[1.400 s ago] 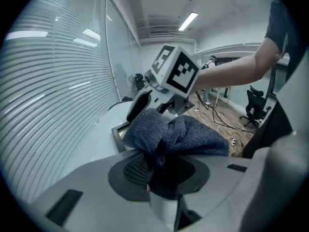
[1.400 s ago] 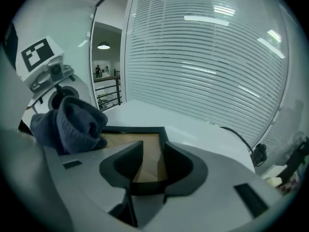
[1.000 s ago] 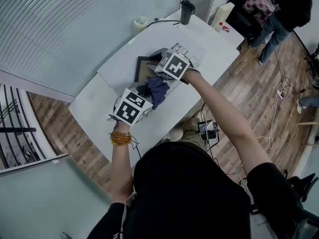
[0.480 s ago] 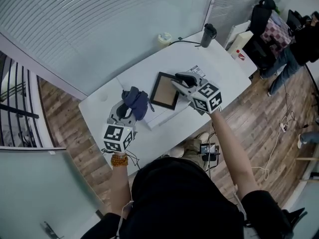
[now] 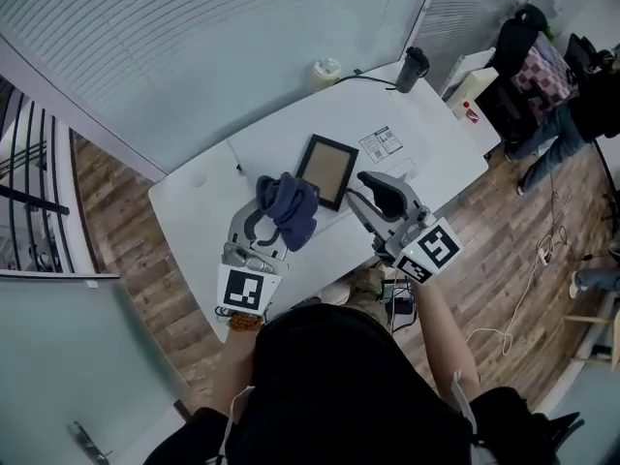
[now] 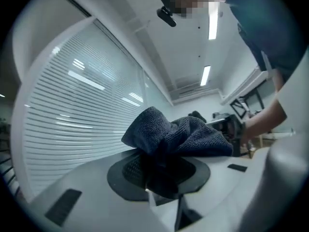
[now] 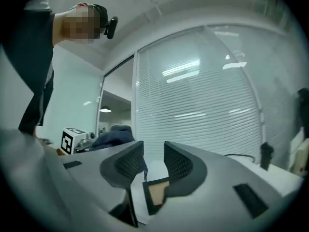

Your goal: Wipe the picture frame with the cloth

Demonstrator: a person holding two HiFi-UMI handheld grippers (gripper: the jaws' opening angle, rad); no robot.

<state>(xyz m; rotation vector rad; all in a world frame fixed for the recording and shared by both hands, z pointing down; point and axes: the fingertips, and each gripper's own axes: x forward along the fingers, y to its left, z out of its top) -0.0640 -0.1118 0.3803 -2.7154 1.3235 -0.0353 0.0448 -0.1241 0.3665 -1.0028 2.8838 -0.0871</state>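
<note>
**Inspector:** State the position of the picture frame.

**Operator:** I found the picture frame [image 5: 326,170] lying flat on the white table [image 5: 194,197], near its middle. It had a dark border and a tan panel. In the right gripper view, a corner of it [image 7: 157,192] showed low down through the gap between the jaws.

**Inspector:** And the cloth?

**Operator:** The dark blue cloth [image 5: 289,208] was bunched in the left gripper [image 5: 274,223]. From the head view it overlapped the frame's near-left corner, but I could not confirm contact. In the left gripper view the jaws were clamped on the cloth [image 6: 178,134], which billowed out above the left gripper [image 6: 161,170].

**Inspector:** Right side?

**Operator:** The right gripper [image 5: 373,194] stood just off the frame's near-right edge and did not touch it. Its jaws were apart and had just been opening, and I saw nothing held between them in the right gripper view [image 7: 153,161].

**Inspector:** Surroundings?

**Operator:** I noted a printed sheet [image 5: 385,143] on the table just right of the frame. A dark tumbler [image 5: 414,69] stood at the far end, well apart from both.
</note>
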